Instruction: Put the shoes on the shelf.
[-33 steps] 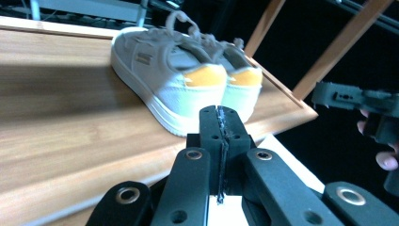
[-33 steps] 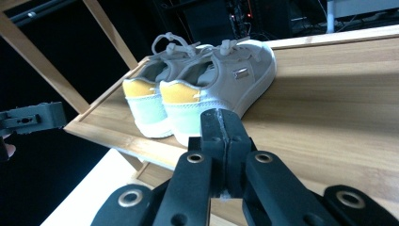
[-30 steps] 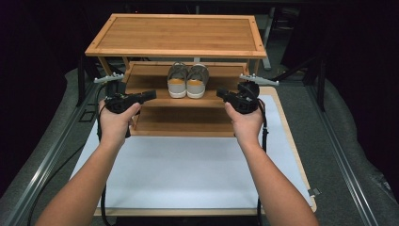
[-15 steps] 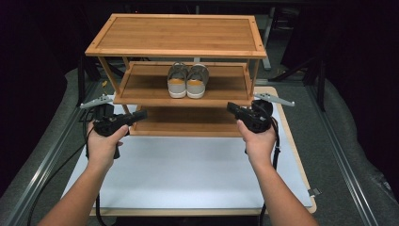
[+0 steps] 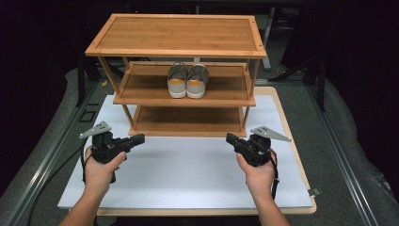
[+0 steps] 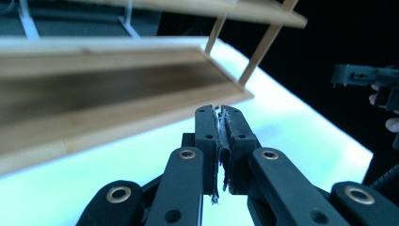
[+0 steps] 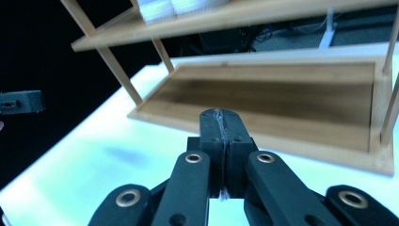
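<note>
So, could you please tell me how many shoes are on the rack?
2: a left shoe and a right shoe, side by side on the middle shelf; none seen elsewhere.

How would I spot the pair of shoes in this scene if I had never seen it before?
Look for the wooden three-shelf rack standing at the far end of the white mat. On its middle shelf, about midway along, sits the pair of shoes, side by side with heels toward the person. They are grey with orange heel patches and white soles, and nothing else sits on the rack.
</note>
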Action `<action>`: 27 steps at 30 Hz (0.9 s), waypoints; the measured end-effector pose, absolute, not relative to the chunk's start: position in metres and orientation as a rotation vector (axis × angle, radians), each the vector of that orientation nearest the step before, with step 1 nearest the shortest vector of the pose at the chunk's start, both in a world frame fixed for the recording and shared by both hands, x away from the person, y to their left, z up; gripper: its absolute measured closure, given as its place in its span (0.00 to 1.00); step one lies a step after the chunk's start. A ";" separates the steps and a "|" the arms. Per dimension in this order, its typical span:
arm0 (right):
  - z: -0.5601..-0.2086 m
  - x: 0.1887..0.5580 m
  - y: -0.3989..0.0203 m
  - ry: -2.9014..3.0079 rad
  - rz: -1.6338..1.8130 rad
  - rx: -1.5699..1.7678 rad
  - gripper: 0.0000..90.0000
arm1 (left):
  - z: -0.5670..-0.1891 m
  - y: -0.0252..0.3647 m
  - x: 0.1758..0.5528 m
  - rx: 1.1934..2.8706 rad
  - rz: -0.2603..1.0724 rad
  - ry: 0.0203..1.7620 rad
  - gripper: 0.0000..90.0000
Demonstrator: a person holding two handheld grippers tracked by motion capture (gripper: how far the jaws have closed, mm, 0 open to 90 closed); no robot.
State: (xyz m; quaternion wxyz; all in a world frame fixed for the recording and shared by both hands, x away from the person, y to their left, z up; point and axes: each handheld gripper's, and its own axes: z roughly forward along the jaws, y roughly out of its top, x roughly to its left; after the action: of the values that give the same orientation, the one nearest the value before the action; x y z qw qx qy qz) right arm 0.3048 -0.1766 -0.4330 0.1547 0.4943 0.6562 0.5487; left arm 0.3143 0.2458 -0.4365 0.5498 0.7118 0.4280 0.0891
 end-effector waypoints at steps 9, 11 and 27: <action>-0.465 0.291 -0.175 1.921 1.502 1.424 0.98 | -0.477 0.243 0.304 1.730 0.218 1.041 0.92; -0.473 0.288 -0.174 1.936 1.466 1.407 0.97 | -0.484 0.241 0.303 1.740 0.223 1.041 0.92; -0.513 0.291 -0.174 2.014 1.390 1.392 0.86 | -0.523 0.238 0.302 1.818 0.237 1.043 0.84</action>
State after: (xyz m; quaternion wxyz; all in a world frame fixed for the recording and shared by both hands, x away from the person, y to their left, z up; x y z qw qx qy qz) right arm 0.2907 -0.1736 -0.5129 0.1624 0.4879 0.7059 0.4872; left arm 0.3022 0.2376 -0.5225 0.4935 0.7497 0.4300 0.0979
